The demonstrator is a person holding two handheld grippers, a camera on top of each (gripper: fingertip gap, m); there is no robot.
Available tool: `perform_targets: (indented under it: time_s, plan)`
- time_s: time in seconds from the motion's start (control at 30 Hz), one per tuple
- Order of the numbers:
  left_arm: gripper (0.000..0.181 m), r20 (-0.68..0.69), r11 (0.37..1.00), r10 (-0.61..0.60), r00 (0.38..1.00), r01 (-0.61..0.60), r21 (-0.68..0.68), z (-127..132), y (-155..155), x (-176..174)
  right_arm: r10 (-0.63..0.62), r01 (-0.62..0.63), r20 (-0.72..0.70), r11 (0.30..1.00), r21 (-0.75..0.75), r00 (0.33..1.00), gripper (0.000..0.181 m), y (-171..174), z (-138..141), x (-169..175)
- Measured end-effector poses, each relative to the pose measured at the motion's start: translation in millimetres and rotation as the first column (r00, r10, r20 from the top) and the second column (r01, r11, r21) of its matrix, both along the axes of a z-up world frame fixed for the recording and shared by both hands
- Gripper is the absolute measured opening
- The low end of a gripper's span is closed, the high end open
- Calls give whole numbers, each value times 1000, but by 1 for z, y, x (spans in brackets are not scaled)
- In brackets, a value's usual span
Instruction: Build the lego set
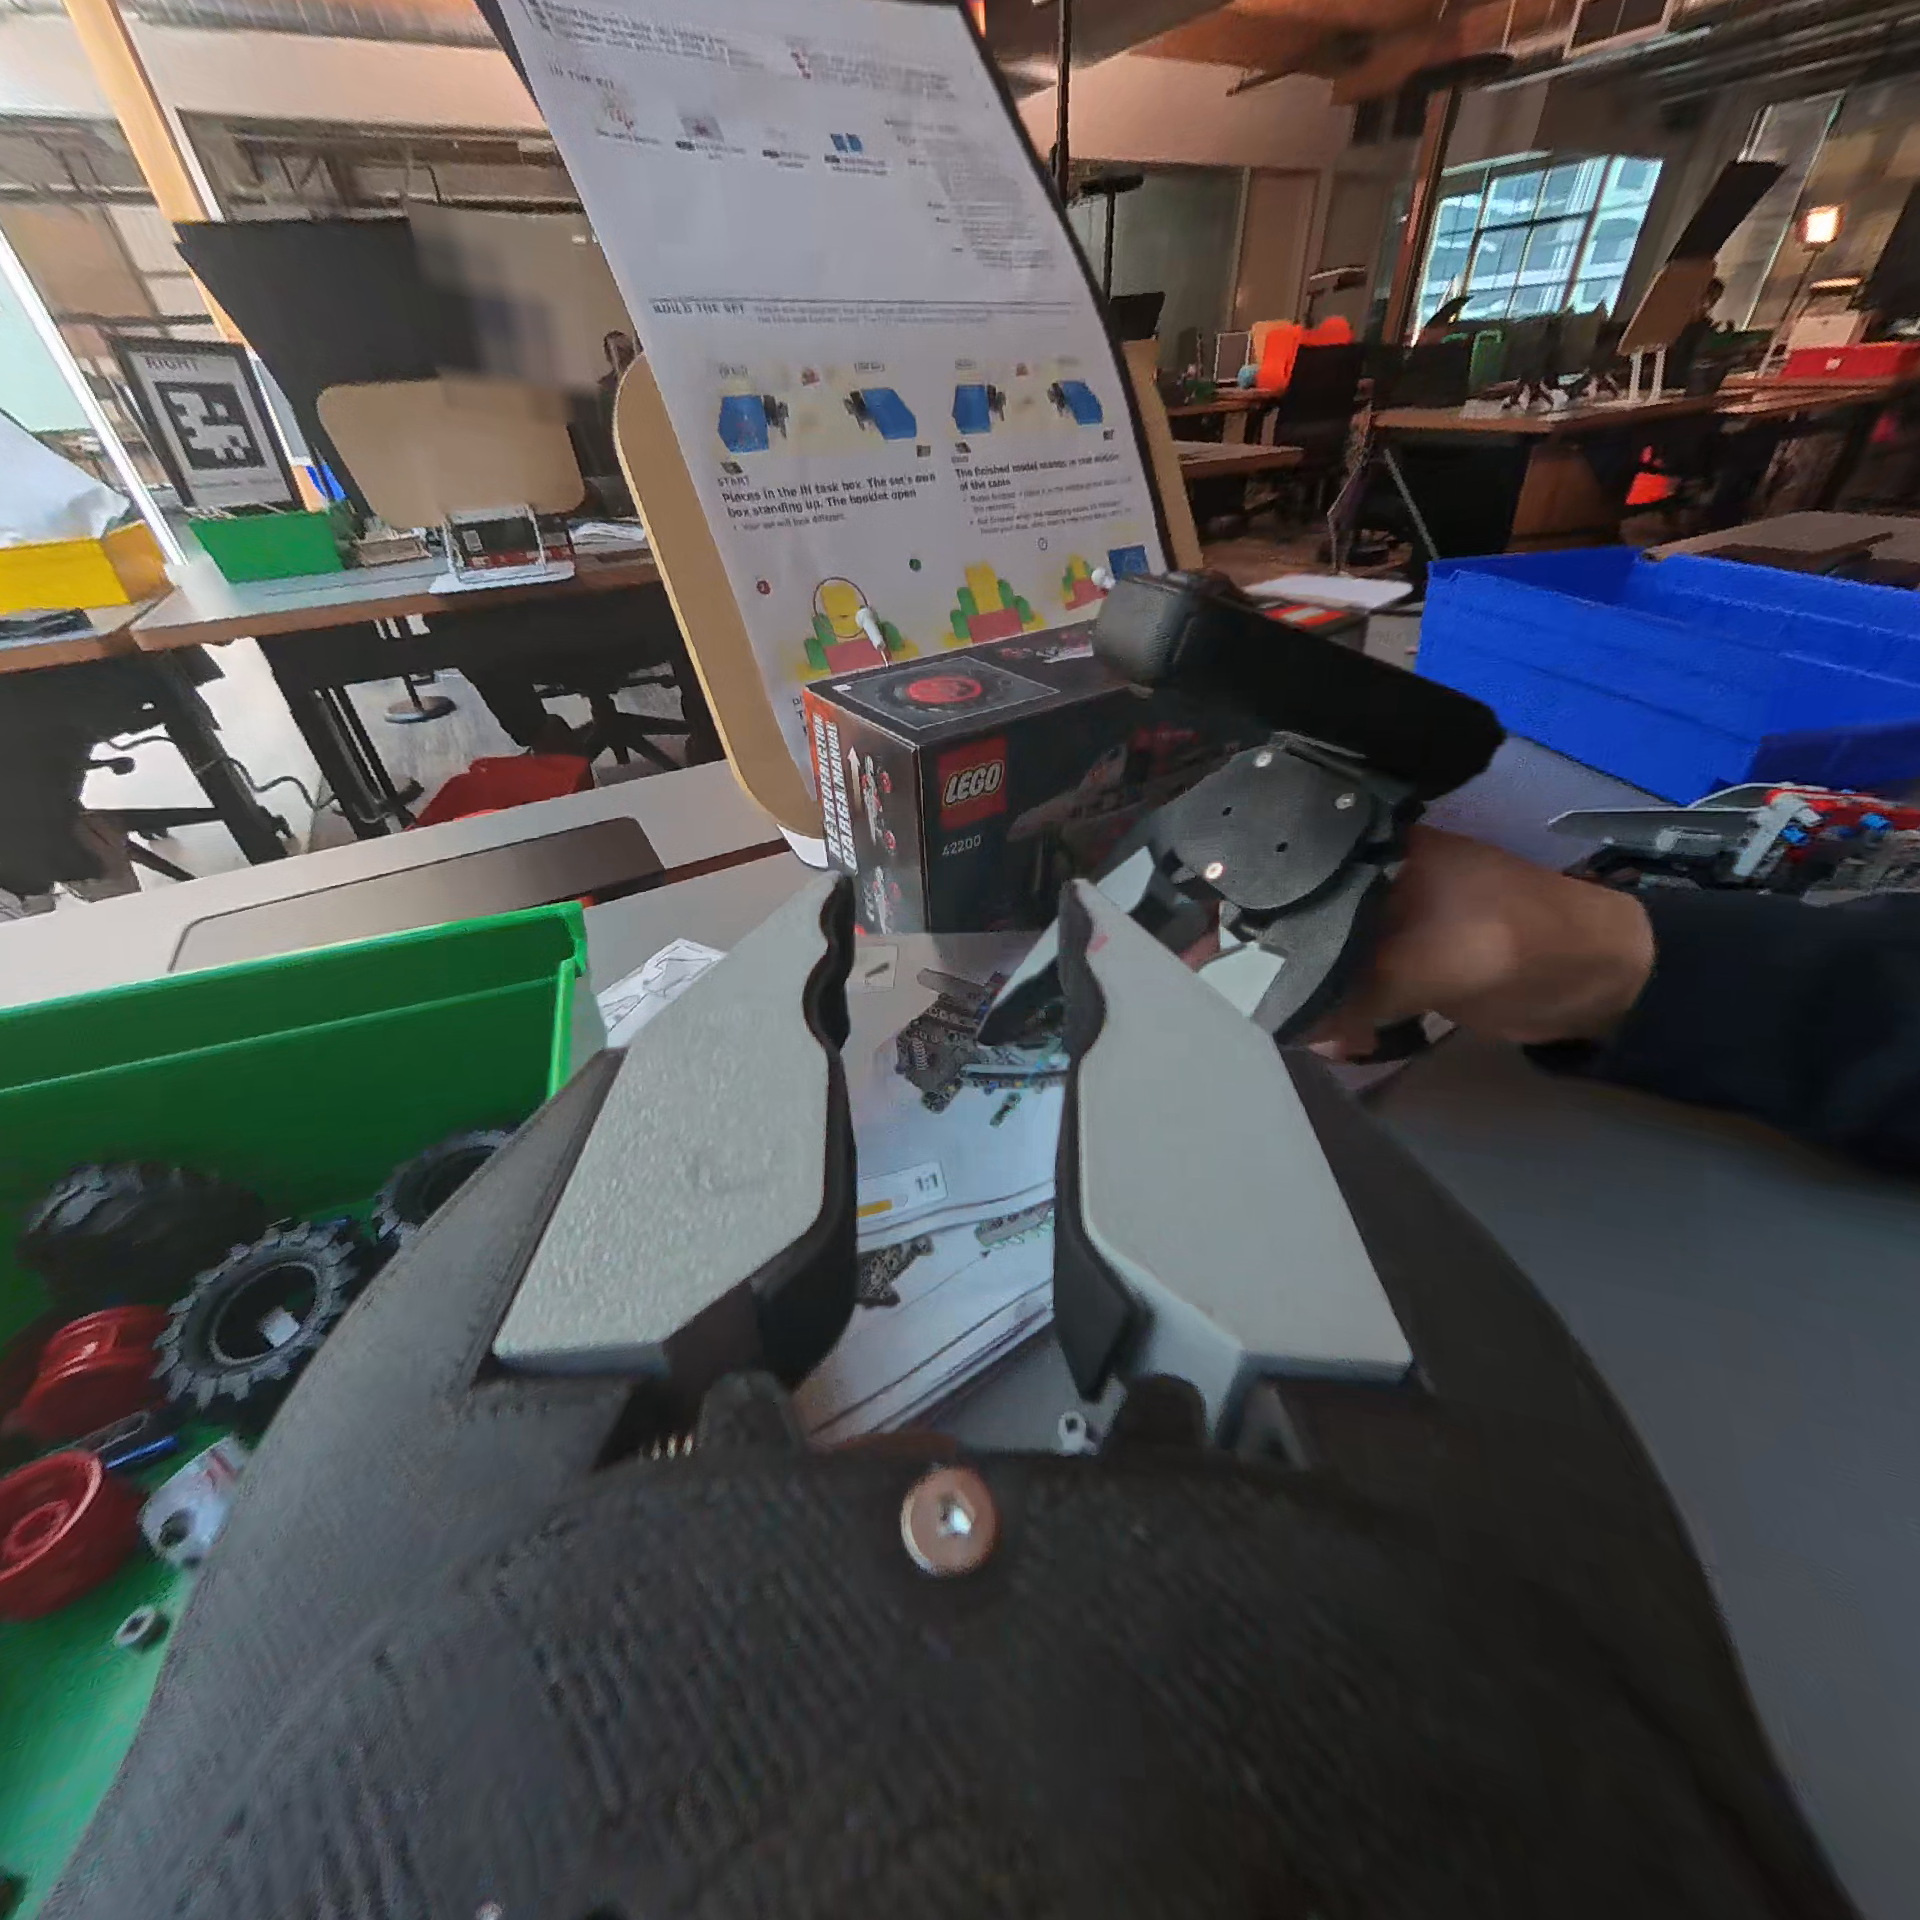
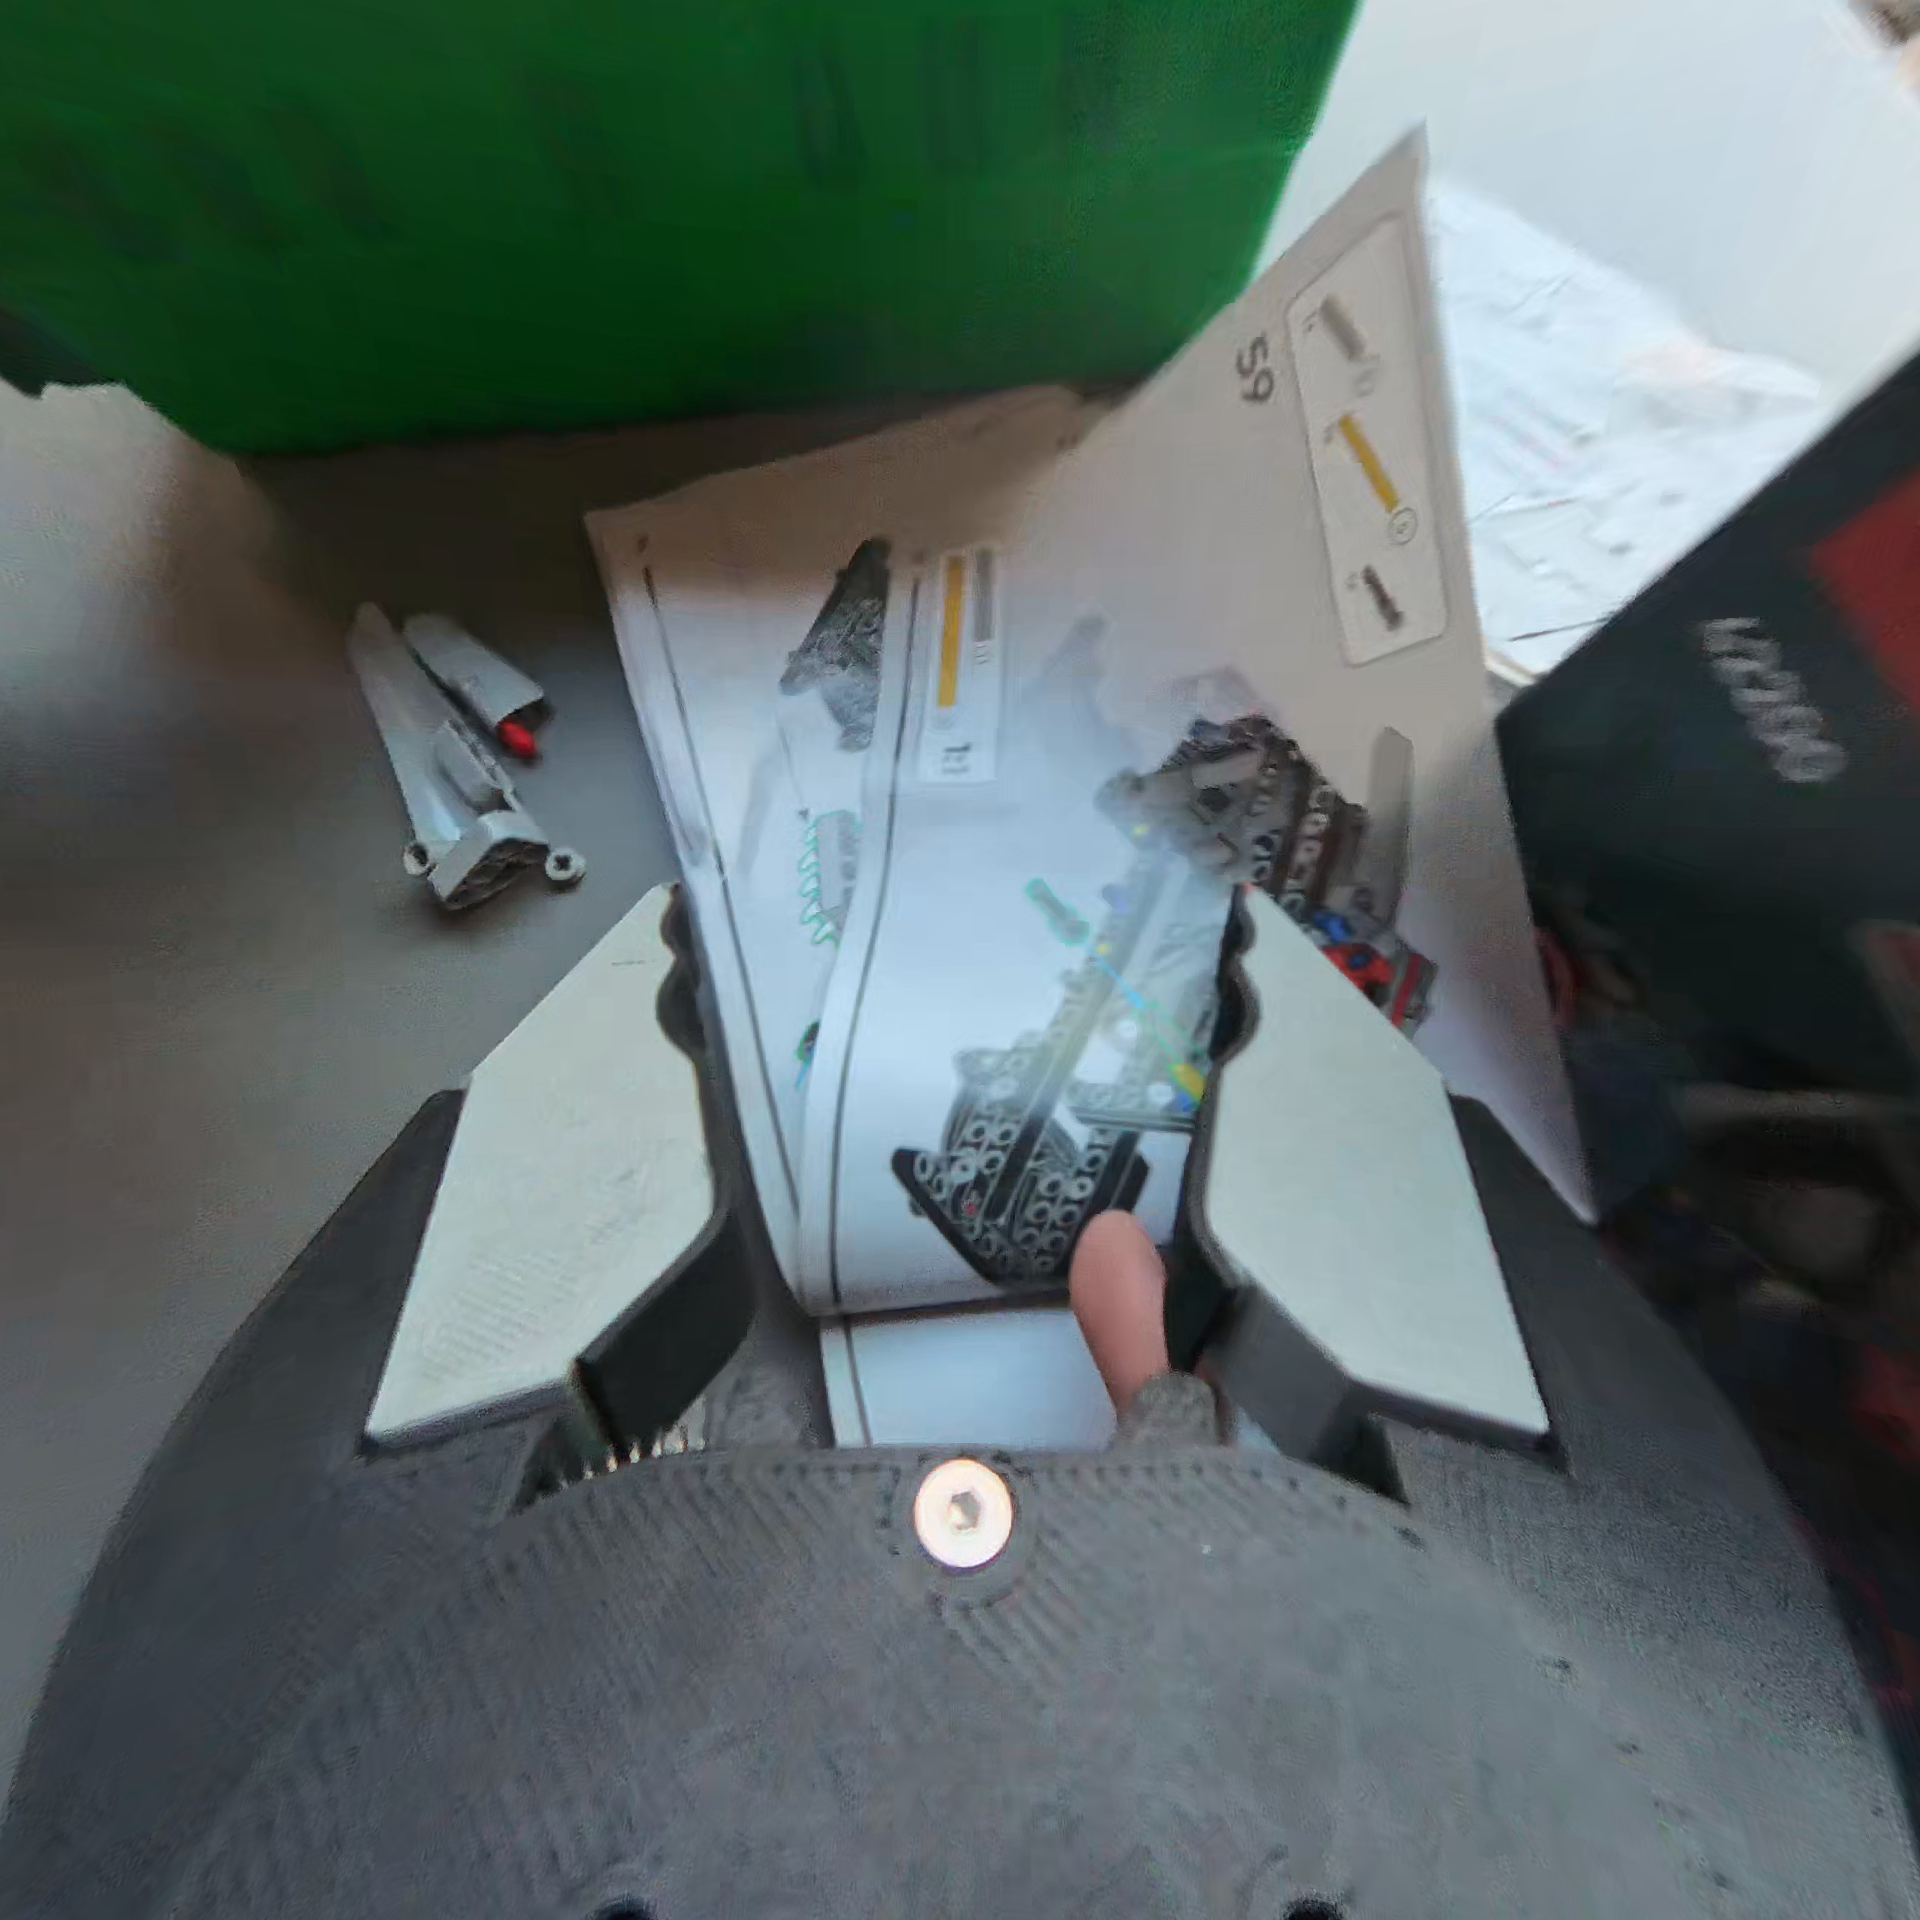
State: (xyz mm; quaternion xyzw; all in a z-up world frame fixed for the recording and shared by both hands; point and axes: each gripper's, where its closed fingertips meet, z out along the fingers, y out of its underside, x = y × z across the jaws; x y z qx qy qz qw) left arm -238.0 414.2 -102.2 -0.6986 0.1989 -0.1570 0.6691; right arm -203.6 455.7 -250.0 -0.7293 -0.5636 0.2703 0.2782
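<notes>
Nearest on the left, a green bin (image 1: 291, 1049) holds black tyres (image 1: 255, 1314) and red wheel hubs (image 1: 57, 1522). Between the left gripper's (image 1: 951, 956) spread fingers lies the open instruction booklet (image 1: 935, 1226). Over it, the right gripper (image 2: 956, 925) is spread too, a bare fingertip (image 2: 1117, 1288) pressing a curling page. Beside the booklet lies a grey assembly (image 2: 457, 769); behind stands the black set box (image 1: 966, 800), and farther right a blue bin (image 1: 1662, 665).
</notes>
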Motion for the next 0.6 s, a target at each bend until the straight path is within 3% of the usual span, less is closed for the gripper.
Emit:
perform_targets:
  time_s: [0.1,0.27,0.43,0.53,0.6]
  plan:
    - [37,-41,997,-18,999,15,-70,-5,-9,-4,24,-25,29,1000,13,999,101,-9,2,9]
    - [39,-105,991,-78,991,66,-119,-15,-30,-6,-90,111,-143,983,147,986,77,9,42,42]
    - [38,-133,994,-63,989,50,-94,-13,-41,-13,-234,236,-33,965,116,972,76,34,10,57]
    - [37,-146,995,-20,989,5,-103,-14,-40,-27,-192,194,-31,966,171,981,73,24,12,43]
    - [32,-150,993,-18,989,0,-116,-16,-44,-33,-174,158,46,959,236,984,61,21,6,42]
